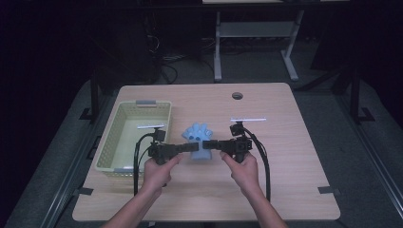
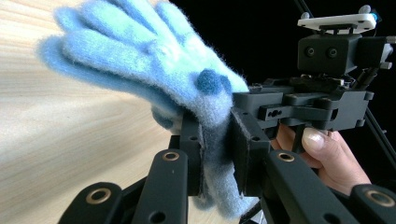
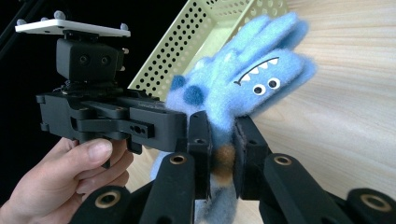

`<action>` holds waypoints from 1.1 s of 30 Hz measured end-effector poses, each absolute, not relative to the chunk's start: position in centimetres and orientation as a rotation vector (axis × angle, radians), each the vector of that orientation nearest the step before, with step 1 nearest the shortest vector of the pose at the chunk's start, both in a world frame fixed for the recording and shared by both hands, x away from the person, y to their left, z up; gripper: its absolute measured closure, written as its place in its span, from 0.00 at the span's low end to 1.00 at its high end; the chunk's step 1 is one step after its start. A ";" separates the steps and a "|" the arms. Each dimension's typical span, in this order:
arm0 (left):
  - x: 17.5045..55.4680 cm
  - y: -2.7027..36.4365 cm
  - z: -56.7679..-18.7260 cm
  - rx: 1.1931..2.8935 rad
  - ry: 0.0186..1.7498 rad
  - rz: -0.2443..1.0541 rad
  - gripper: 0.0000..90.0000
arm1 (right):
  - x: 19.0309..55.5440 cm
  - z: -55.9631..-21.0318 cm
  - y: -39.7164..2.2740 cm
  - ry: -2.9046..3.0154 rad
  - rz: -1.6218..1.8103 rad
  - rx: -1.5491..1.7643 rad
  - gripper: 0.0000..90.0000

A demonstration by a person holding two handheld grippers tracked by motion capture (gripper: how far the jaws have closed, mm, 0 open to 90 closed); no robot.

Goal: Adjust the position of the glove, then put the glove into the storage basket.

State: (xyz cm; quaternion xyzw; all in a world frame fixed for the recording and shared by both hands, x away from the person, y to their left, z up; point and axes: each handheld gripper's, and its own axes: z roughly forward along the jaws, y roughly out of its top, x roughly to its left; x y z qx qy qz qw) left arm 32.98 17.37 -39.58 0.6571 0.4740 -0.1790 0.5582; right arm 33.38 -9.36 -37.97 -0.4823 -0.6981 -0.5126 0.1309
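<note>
Grippers left (image 1: 186, 147) and right (image 1: 210, 145) both clamp the blue glove (image 1: 197, 135).

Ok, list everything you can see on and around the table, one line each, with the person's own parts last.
Glove: one, fluffy blue with darker blue spots and a sewn monster face, near the table's middle, pinched from both sides.
Basket: one, pale yellow-green perforated plastic, on the table's left part, beside the glove.
Table: one, light wood top with a round hole near its far edge.
Desk frame: one, grey metal, on the floor beyond the table.
Left gripper: one, black, shut on the glove.
Right gripper: one, black, shut on the glove from the other side.
Left hand: one, holding the left gripper.
Right hand: one, holding the right gripper.
</note>
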 end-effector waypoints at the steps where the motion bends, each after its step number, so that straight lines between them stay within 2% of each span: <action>1: 33.0 17.5 -39.5 1.549 1.117 -0.420 0.84 | 33.4 -37.9 -9.2 -2.029 -1.483 -1.401 0.88; 33: 33.3 23.4 -38.1 1.494 1.152 -0.361 0.84 | 35.5 -36.0 -3.3 -2.097 -1.454 -1.303 0.88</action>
